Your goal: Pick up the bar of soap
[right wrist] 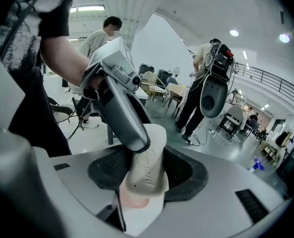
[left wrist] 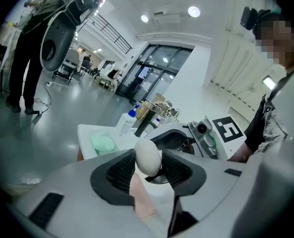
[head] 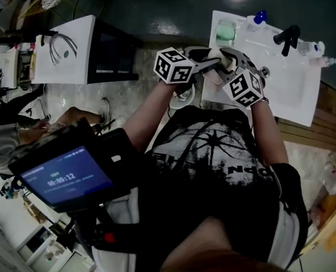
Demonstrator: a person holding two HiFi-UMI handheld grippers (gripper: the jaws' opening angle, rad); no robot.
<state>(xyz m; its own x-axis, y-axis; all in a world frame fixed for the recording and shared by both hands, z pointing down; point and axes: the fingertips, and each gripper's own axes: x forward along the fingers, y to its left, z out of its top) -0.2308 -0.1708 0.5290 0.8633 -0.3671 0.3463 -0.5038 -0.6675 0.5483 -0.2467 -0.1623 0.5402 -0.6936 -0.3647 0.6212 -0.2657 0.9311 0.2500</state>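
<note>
White basin (head: 295, 89), glossy grey floor (left wrist: 37, 143)

White sink (head: 295, 78) at upper right of the head view, black faucet (head: 286, 38) on its back edge. Pale green block (head: 225, 33) in the sink's corner tray, blue-capped bottle (head: 259, 17) just beside it, a clear bottle (head: 317, 49) at the far end. White table (head: 80, 61) at left with dark cables (head: 60, 47) on it. Blue screen (head: 63, 177) showing a timer at lower left. My right claw's view: standing person with a backpack rig (right wrist: 206, 83), another person (right wrist: 99, 41) further left.
</note>
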